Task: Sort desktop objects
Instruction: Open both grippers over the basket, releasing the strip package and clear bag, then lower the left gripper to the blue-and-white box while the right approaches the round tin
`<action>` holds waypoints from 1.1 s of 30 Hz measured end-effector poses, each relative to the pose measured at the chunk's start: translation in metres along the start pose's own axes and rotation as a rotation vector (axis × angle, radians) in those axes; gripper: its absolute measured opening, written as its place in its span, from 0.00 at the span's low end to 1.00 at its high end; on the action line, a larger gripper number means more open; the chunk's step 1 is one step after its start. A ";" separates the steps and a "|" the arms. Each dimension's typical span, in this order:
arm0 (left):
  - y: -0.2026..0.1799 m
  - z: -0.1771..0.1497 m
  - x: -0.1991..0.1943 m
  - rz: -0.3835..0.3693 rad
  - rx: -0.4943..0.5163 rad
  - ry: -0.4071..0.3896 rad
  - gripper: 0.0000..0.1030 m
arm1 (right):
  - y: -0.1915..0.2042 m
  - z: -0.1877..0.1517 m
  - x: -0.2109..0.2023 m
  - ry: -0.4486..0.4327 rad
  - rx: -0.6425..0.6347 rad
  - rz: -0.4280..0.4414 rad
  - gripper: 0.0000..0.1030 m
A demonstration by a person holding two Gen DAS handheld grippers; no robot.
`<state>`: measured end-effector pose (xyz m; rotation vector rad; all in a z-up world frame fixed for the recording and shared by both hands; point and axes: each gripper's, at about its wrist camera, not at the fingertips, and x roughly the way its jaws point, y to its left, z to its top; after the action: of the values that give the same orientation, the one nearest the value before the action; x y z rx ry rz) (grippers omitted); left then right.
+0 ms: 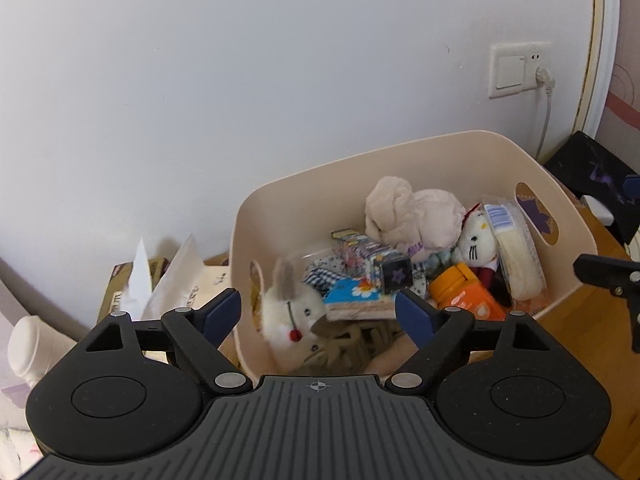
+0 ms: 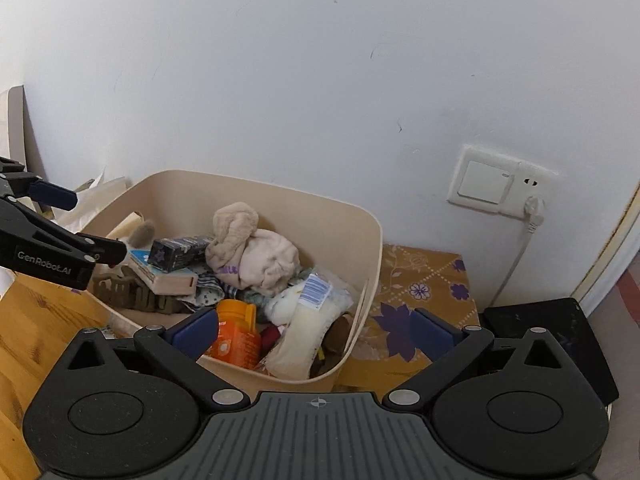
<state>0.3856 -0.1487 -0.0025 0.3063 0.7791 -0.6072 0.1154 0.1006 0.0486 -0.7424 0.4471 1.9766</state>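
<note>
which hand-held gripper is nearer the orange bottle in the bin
Right. The right hand-held gripper hangs open at the bin's near corner, its left finger just beside the orange bottle. The left hand-held gripper, also open, hangs over the white bunny end.

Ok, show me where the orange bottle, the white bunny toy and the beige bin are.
orange bottle [image 2: 236, 338], right wrist view, on its label.
white bunny toy [image 1: 286, 312], left wrist view, on its face.
beige bin [image 1: 400, 152], left wrist view, on its far wall.

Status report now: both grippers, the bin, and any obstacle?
Left gripper open, empty. Right gripper open, empty. Beige bin full: plush toys, orange bottle, small boxes. Nothing blocking the bin opening.
</note>
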 end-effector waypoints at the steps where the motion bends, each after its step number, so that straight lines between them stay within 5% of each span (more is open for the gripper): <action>1: 0.003 -0.003 -0.003 -0.002 -0.009 -0.003 0.83 | 0.001 -0.001 -0.003 -0.005 0.003 -0.001 1.00; 17: 0.032 -0.051 -0.032 -0.026 -0.021 0.006 0.83 | 0.030 -0.034 -0.026 0.027 -0.021 -0.018 1.00; 33: 0.015 -0.089 -0.005 -0.146 0.011 0.113 0.83 | 0.061 -0.075 -0.009 0.139 -0.064 0.019 1.00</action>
<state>0.3422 -0.0931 -0.0592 0.2975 0.9125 -0.7368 0.0892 0.0214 -0.0007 -0.9230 0.4774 1.9721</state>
